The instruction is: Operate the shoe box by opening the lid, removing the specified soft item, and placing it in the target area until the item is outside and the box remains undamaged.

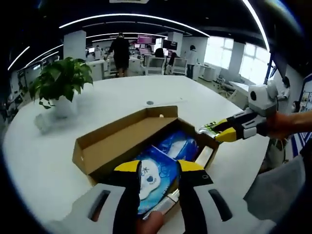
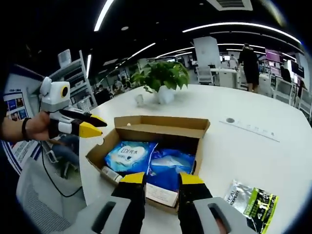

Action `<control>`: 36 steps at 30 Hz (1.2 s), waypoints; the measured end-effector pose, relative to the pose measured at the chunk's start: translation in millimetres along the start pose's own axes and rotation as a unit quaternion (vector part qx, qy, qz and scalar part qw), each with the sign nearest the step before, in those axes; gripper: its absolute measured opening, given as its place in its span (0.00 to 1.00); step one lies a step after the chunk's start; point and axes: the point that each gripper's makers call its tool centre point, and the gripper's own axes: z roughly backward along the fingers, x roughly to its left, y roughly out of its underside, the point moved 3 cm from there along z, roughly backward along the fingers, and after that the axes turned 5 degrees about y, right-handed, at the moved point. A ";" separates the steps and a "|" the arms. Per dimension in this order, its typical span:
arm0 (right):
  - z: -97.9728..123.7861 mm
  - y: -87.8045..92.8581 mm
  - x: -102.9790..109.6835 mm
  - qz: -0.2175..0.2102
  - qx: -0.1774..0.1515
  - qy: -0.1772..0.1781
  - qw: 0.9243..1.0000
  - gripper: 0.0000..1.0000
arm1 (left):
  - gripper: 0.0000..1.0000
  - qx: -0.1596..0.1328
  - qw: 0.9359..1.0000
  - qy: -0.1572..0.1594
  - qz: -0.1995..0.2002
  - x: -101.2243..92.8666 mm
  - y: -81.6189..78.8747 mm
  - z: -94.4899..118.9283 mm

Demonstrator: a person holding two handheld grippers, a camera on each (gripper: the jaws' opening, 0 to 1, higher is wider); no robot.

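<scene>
The brown shoe box (image 1: 87, 152) (image 2: 161, 127) lies on the white round table with its lid folded back. Inside are a light blue soft pack with a white print (image 1: 152, 176) (image 2: 129, 156) and a darker blue pack (image 1: 178, 144) (image 2: 168, 163). My left gripper (image 1: 159, 166) (image 2: 95, 125) hovers open over one end of the box, holding nothing. My right gripper (image 2: 162, 178) (image 1: 214, 131) stands open above the box's labelled wall, at the opposite corner. A hand and wrist show behind each gripper.
A potted plant (image 1: 61, 80) (image 2: 161, 75) stands on the table beyond the box. A black and green packet (image 2: 251, 200) lies near the right gripper. A small round disc (image 1: 149, 103) (image 2: 230, 120) is set in the tabletop. People and desks fill the background.
</scene>
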 end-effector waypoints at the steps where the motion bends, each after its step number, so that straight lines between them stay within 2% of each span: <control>1: -3.0 -1.6 1.6 0.001 0.000 -0.001 1.000 0.22 | 0.28 0.000 1.000 -0.001 0.002 1.9 0.9 0.4; 15: -40.7 -10.3 14.5 0.015 0.021 -0.029 0.999 0.21 | 0.29 0.003 1.000 -0.009 0.009 9.8 12.5 10.4; 22: -57.2 -12.7 18.7 0.019 0.033 -0.039 0.999 0.21 | 0.29 0.001 1.000 -0.012 0.015 14.1 12.9 16.8; 36: -88.4 -2.9 23.6 0.022 0.070 -0.059 0.996 0.21 | 0.29 -0.009 0.999 -0.018 0.029 17.8 13.0 23.9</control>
